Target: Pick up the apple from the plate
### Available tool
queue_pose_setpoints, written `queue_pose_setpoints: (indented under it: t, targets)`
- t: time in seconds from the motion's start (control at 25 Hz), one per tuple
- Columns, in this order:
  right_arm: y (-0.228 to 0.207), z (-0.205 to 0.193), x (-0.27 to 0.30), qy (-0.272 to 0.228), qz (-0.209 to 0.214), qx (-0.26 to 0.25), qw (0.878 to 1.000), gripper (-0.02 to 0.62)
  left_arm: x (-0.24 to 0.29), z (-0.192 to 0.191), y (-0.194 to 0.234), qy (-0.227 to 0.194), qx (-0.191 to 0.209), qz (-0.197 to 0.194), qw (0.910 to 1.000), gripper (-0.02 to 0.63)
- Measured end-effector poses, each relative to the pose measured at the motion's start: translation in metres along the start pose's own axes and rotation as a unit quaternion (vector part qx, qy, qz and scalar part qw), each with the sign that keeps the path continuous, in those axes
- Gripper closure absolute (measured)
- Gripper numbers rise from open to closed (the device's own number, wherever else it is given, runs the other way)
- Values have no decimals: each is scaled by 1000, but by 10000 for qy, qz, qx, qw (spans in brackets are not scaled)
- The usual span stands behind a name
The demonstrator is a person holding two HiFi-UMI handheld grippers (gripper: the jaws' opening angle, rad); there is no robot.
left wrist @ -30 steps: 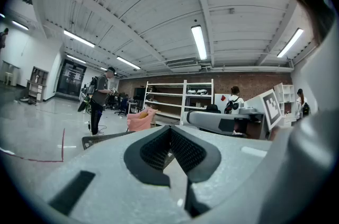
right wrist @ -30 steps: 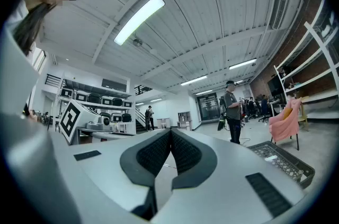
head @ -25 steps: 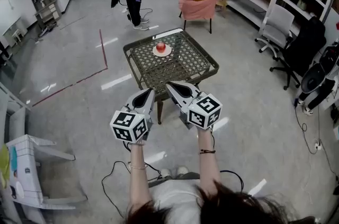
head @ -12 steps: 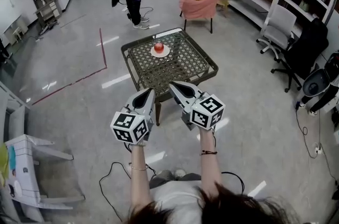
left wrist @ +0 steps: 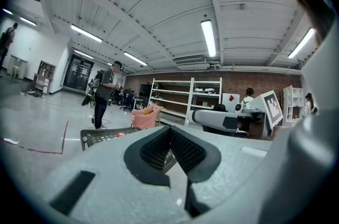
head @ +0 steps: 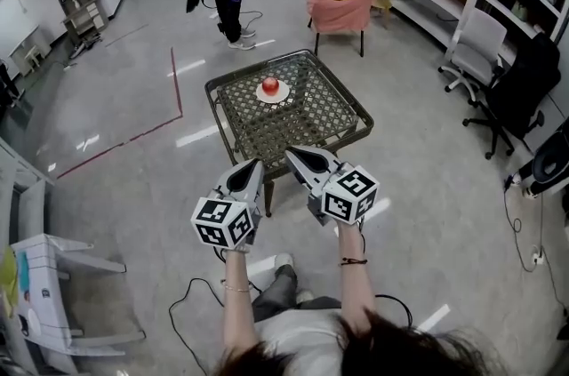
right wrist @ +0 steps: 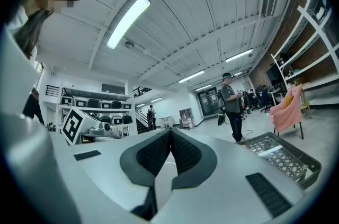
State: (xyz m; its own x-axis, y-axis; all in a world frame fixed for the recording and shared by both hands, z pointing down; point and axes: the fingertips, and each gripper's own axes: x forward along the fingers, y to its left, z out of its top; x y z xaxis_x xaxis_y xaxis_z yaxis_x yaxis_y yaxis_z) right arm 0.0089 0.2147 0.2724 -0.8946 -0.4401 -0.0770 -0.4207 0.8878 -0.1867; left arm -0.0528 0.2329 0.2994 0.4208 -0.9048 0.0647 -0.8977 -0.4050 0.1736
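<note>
Ahead, table (head: 259,68) with apple (head: 270,85), floor (head: 124,108) around.

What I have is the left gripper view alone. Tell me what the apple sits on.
Observer: The head view shows the apple on a white plate, on the mesh table.
Operator: Give me its place on that table.
Observer: It is by the table's far left edge, about midway along it.
Operator: Now report the other gripper's jaws.
Observer: The right gripper has its jaws together, with nothing between them.
</note>
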Motion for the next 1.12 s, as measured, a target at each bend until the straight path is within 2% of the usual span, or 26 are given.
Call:
queue_pose_setpoints:
  t: [0.36, 0.88, 1.12]
  targets:
    - [-51, -16, 40, 144, -125, 247, 9995, 586, 52, -5, 42, 193, -122, -264, 9994, 595]
    - [-109, 5, 89, 33, -335, 203, 9992, 586, 120, 17, 90, 240, -52, -564, 9981, 595]
    - [-125, -2, 110, 15, -375, 259, 9990, 586, 135, 17, 115, 227, -54, -576, 9981, 595]
